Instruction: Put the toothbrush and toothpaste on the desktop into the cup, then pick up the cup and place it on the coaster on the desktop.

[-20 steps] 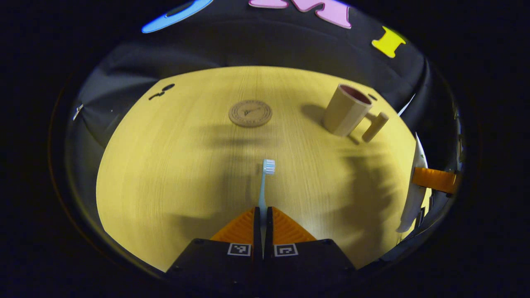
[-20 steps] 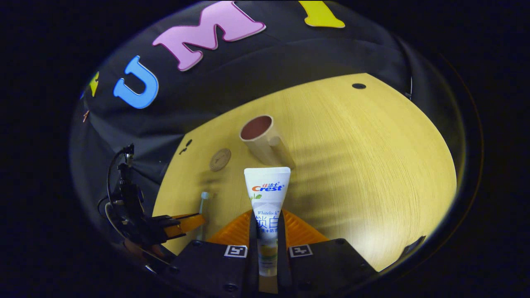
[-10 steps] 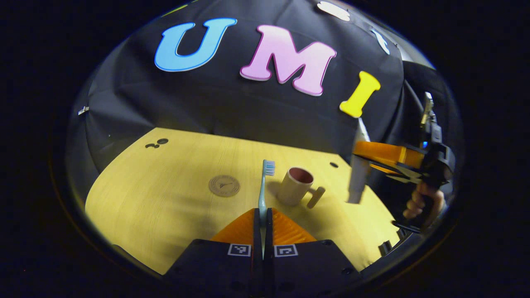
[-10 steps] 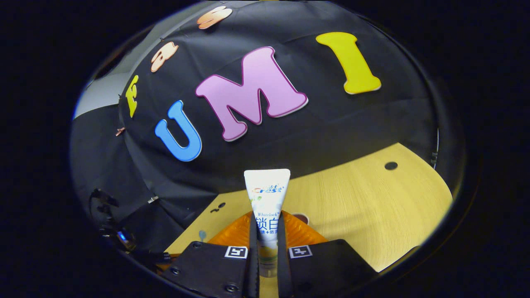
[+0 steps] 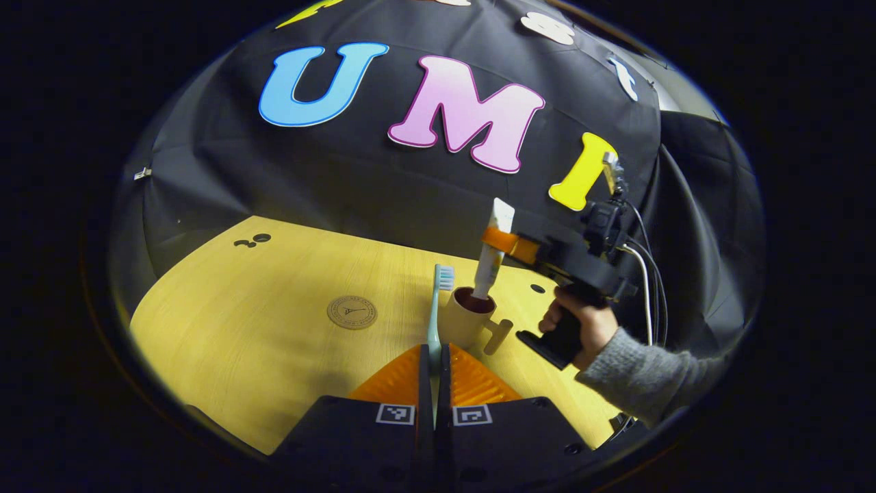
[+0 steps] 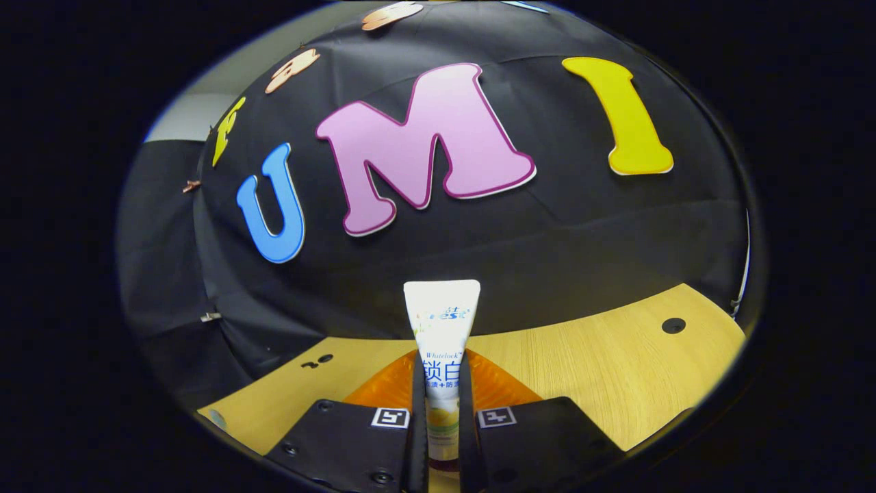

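Ahead of my left gripper (image 5: 432,356) stands the beige handled cup (image 5: 468,322) on the yellow wooden desktop (image 5: 260,342), and left of it lies the round brown coaster (image 5: 352,312). My right gripper (image 5: 494,241) pinches the white toothpaste tube (image 5: 490,263), its lower end in the cup's mouth. The left jaws pinch the light-blue toothbrush (image 5: 435,322), bristles up.

Yellow wooden desktop (image 5: 260,329), black cloth wall (image 5: 383,185)
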